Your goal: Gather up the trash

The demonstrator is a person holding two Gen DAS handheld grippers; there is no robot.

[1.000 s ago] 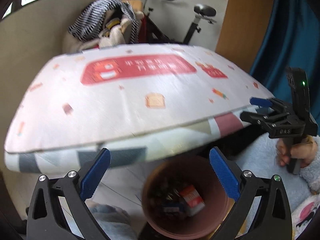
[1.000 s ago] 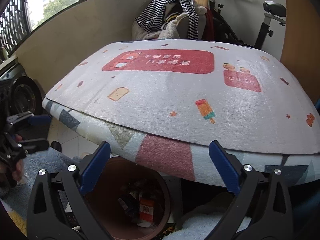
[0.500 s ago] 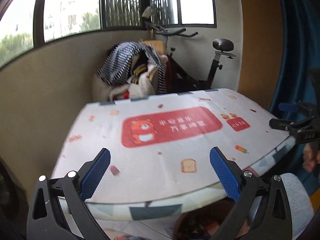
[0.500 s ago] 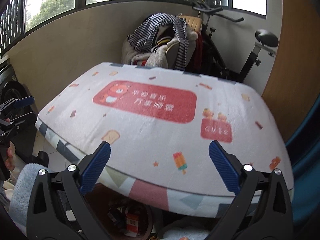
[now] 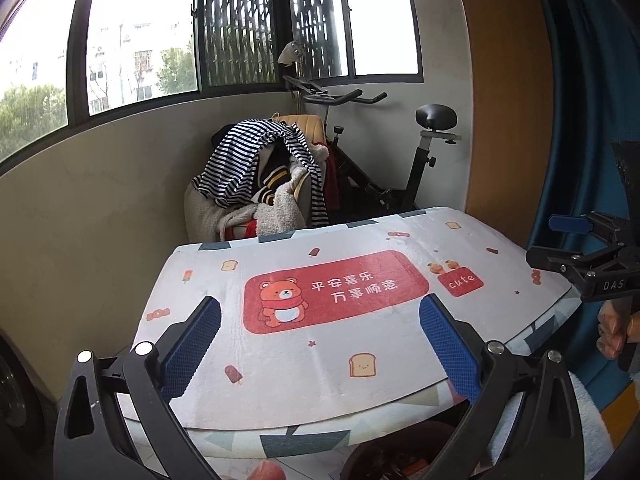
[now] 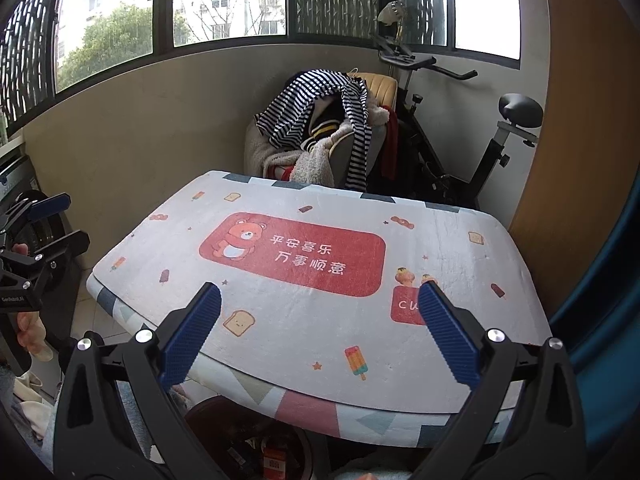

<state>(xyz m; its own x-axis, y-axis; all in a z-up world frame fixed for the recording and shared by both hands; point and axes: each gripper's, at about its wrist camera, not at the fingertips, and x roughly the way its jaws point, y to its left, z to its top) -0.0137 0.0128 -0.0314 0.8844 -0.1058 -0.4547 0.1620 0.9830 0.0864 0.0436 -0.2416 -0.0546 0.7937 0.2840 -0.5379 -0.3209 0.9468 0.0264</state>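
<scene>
My left gripper (image 5: 320, 316) is open and empty, raised above the near edge of a table covered by a white mat (image 5: 360, 344) with a red bear panel. My right gripper (image 6: 320, 312) is also open and empty, above the same mat (image 6: 320, 216). The right gripper shows at the right edge of the left wrist view (image 5: 560, 240); the left gripper shows at the left edge of the right wrist view (image 6: 60, 220). A brown trash bin (image 6: 248, 440) with wrappers and a red carton inside sits under the table's near edge; its rim shows in the left wrist view (image 5: 384, 452).
A chair piled with striped and fleece clothes (image 5: 264, 176) stands behind the table, beside an exercise bike (image 5: 400, 152). A blue curtain (image 5: 580, 120) hangs at the right. A beige wall with windows runs along the back. A dark appliance (image 6: 24, 208) stands at the left.
Both grippers have risen and tilted up from the bin under the table; the view now shows the whole tabletop and windows. Both stay open and empty.
</scene>
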